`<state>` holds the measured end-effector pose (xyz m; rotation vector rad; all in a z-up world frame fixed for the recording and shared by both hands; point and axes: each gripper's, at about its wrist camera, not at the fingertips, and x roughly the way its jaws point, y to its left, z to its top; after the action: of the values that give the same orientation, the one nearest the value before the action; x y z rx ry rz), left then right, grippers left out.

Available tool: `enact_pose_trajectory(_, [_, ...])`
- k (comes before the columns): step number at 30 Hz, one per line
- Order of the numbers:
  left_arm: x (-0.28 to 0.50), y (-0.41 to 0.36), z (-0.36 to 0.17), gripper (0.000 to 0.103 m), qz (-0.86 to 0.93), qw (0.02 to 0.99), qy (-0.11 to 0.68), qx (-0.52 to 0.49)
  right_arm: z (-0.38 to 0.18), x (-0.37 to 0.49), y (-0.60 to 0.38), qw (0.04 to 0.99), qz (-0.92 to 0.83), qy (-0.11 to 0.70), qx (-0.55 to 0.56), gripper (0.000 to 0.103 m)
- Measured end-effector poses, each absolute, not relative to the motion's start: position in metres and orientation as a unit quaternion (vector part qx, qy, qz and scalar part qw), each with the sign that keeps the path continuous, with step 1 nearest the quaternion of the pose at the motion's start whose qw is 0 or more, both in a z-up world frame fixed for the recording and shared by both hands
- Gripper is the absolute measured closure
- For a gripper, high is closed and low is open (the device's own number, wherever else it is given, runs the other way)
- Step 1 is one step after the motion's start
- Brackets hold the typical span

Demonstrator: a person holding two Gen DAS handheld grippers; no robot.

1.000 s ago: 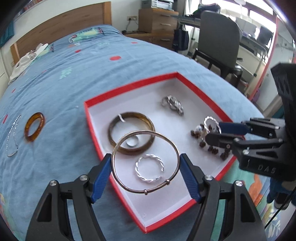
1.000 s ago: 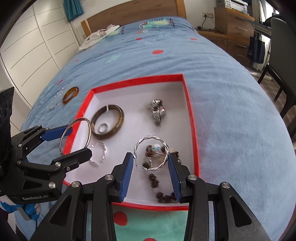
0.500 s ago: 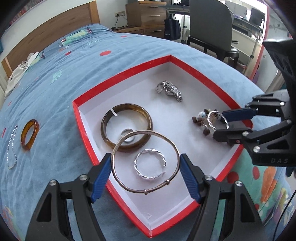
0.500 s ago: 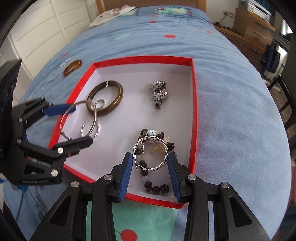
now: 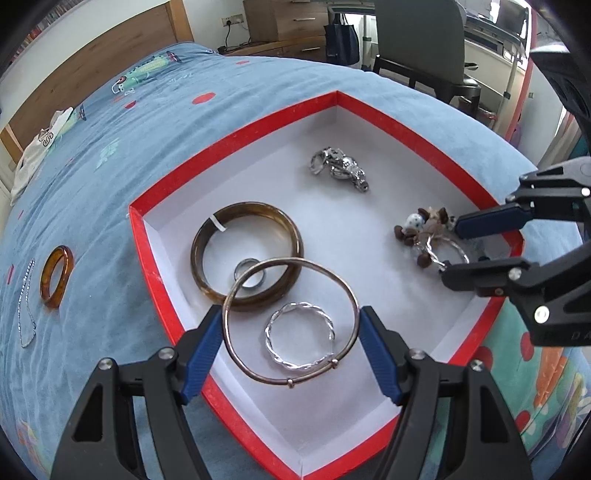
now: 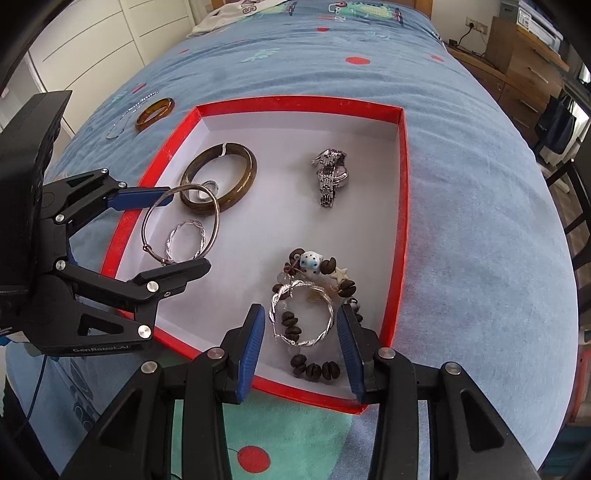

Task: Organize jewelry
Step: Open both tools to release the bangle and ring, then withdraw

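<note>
A red-rimmed white box [image 5: 236, 136] [image 6: 404, 192] lies on the blue bed. My left gripper [image 5: 291, 332] [image 6: 181, 236] is shut on a thin metal bangle [image 5: 240, 354] [image 6: 218, 218], held low over the box's near corner. My right gripper [image 6: 301, 325] [image 5: 448, 245] is shut on a twisted silver bangle [image 6: 325, 328] [image 5: 458, 251], low over a brown bead bracelet [image 6: 314, 371] [image 5: 406, 236]. In the box lie a brown bangle [image 5: 207, 236] [image 6: 243, 184], a small ring [image 5: 238, 273], a twisted silver bangle [image 5: 295, 362] [image 6: 201, 230] and a silver watch [image 5: 343, 170] [image 6: 330, 177].
An amber bangle [image 5: 55, 277] [image 6: 155, 112] and a silver chain [image 5: 26, 306] [image 6: 127, 114] lie on the bed left of the box. White cloth [image 5: 37, 147] lies near the wooden headboard. A chair [image 5: 417, 33] and drawers stand beyond the bed.
Both grippers have moved down and closer over the box, each still holding its bangle. The right gripper's twisted bangle now hangs just above the bead bracelet.
</note>
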<state>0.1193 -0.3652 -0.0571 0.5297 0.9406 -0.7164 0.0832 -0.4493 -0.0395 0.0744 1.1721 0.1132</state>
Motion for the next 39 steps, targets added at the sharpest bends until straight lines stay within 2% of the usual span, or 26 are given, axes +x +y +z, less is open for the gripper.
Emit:
enact_pose_trajectory(11, [0.115, -0.362, -0.044, 0.032, -0.336, 0.796, 0.444, 0.238, -0.035, 0.074, -0.447, 0.831, 0.054, 0.552, 0.033, 0.06])
enact_pose_trajectory(14, [0.112, -0.356, -0.035, 0.032, -0.331, 0.801, 0.439, 0.237, -0.029, 0.068, -0.447, 0.835, 0.055, 0.546, 0.034, 0.058])
enact_pose_trajectory(16, [0.111, -0.352, -0.029, 0.032, -0.329, 0.804, 0.436, 0.234, -0.023, 0.063, -0.446, 0.837, 0.051, 0.544, 0.027, 0.052])
enact_pose_trajectory(28, [0.082, -0.324, 0.028, 0.032, -0.317, 0.839, 0.389, 0.212, 0.013, 0.03, -0.445, 0.856, 0.031, 0.513, 0.043, 0.051])
enact_pose_trajectory(39, [0.066, -0.262, 0.085, 0.032, -0.256, 0.889, 0.34, 0.168, 0.058, 0.011, -0.418, 0.883, 0.03, 0.466, 0.053, 0.048])
